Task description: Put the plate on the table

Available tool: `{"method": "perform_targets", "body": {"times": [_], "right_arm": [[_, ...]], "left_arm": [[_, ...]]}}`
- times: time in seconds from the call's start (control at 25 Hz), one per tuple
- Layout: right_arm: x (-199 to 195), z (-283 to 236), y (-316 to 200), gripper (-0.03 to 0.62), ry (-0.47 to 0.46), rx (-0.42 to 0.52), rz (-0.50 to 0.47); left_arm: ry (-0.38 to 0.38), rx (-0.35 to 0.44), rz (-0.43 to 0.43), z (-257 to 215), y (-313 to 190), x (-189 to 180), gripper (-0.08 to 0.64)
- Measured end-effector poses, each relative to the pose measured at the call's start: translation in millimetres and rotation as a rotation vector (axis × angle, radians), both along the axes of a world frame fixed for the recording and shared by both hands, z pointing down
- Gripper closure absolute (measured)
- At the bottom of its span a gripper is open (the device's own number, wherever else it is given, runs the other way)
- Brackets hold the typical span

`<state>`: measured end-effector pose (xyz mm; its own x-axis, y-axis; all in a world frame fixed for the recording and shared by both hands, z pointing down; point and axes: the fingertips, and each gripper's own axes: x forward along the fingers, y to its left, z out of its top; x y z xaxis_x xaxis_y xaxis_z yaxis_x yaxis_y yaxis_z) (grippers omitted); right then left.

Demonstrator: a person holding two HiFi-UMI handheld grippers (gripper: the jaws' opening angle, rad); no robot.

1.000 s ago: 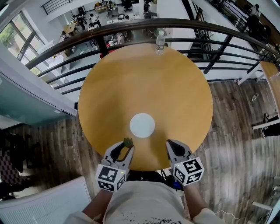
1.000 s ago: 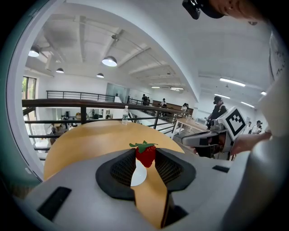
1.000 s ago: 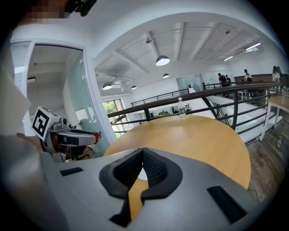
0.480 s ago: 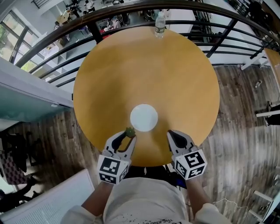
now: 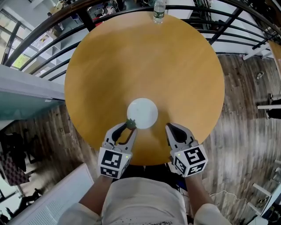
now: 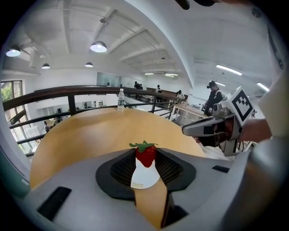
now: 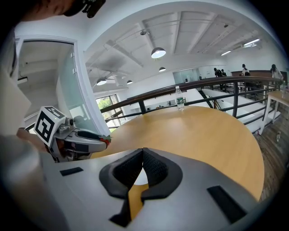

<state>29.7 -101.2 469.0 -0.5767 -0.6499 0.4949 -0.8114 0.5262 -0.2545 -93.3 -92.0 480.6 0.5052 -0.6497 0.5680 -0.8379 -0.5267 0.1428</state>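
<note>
One bottle (image 5: 159, 9) top out of frame, plate (image 5: 142, 113) rim behind strawberry (image 5: 130, 124)

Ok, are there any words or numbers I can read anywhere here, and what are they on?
Nothing can be read for sure.
Strawberry in the left claw: tiny yellow print on its white part, too small.
Water bottle: label too small.
Shirt: dark print, cut off at the picture's edge.
Marker cubes: only black-and-white squares, no letters.
</note>
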Motion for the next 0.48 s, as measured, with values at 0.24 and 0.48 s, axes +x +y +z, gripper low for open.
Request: {"method": "perform_targets", "body": {"times": [0.24,0.48], "right_arm": [[-8.1,14.3,-20.8,0.572,0.002,-0.032,0.006],[-15.2,29.2,-25.6,0.572,-0.001,-0.056,0.003]], "left_arm": [[-0.006,-0.031,0.024,18.3,-25.7,1.0,0.413],[-0.019,-0.064,0.049,41.5,-33.4,5.8,0.413]]}}
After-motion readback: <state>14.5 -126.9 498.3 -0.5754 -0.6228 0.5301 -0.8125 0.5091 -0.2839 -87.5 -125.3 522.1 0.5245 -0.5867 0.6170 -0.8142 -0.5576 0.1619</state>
